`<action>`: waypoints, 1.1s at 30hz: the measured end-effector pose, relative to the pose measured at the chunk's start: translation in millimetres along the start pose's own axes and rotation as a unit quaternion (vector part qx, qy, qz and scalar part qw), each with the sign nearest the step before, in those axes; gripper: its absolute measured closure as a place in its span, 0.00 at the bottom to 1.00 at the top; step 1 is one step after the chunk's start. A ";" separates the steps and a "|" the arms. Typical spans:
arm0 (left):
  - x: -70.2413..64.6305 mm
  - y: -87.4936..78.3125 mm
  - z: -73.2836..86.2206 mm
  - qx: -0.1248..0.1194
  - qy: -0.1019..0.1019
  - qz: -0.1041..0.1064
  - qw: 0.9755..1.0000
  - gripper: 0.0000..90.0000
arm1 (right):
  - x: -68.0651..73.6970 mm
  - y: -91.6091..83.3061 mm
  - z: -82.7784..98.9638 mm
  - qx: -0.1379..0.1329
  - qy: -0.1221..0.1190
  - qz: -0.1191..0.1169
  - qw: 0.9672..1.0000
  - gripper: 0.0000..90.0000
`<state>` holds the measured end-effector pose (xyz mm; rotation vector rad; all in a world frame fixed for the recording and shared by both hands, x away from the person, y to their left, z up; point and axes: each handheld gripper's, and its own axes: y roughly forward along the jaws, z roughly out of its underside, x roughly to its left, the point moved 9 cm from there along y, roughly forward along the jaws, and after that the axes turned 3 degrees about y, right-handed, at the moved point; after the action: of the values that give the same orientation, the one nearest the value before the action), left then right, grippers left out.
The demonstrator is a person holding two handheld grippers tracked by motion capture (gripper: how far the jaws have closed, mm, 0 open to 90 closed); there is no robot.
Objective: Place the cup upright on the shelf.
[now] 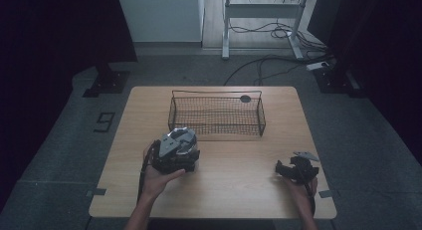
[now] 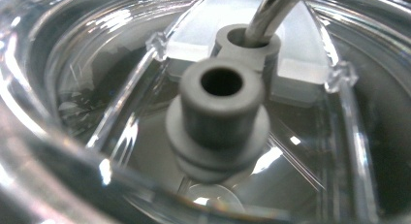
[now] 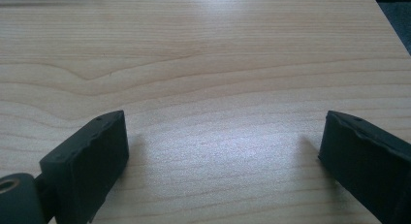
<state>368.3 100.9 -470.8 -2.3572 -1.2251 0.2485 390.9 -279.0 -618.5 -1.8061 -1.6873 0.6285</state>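
A clear plastic lid [image 2: 121, 112] with a grey rubber grommet [image 2: 218, 117] and a shiny metal straw [image 2: 271, 10] sits very close in the left gripper view. Dark shapes show through the plastic at both sides. In the high view my left gripper [image 1: 178, 144] is held just in front of the basket's near left corner, and the shiny clear lid [image 1: 180, 138] sits at its tip, gripped. My right gripper [image 1: 279, 169] rests low near the table's right front. Its two black jaws stand wide apart over bare wood, with nothing between them in the right gripper view [image 3: 223, 151].
A black wire basket [image 1: 171, 115] stands at the back middle of the wooden table [image 1: 239, 190]. A small dark round thing [image 1: 245, 98] lies by its far rim. Grey floor, cables and a desk frame [image 1: 226, 26] lie beyond the table.
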 end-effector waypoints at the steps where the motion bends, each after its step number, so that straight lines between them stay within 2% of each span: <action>1: -0.4 0.9 -0.6 0.000 0.000 0.001 1.000 0.04 | 0.0 0.0 0.0 0.000 0.000 0.000 1.000 0.04; 23: -0.8 7.8 -2.6 0.007 0.002 -0.002 1.000 0.04 | 0.0 0.0 0.0 0.000 0.000 0.000 1.000 0.04; 33: -2.9 10.8 -10.3 0.004 0.006 -0.001 1.000 0.04 | 0.0 0.0 0.0 0.000 0.000 0.000 1.000 0.04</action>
<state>378.2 89.9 -467.2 -2.3465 -1.2180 0.2381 390.9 -279.0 -618.5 -1.8061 -1.6871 0.6284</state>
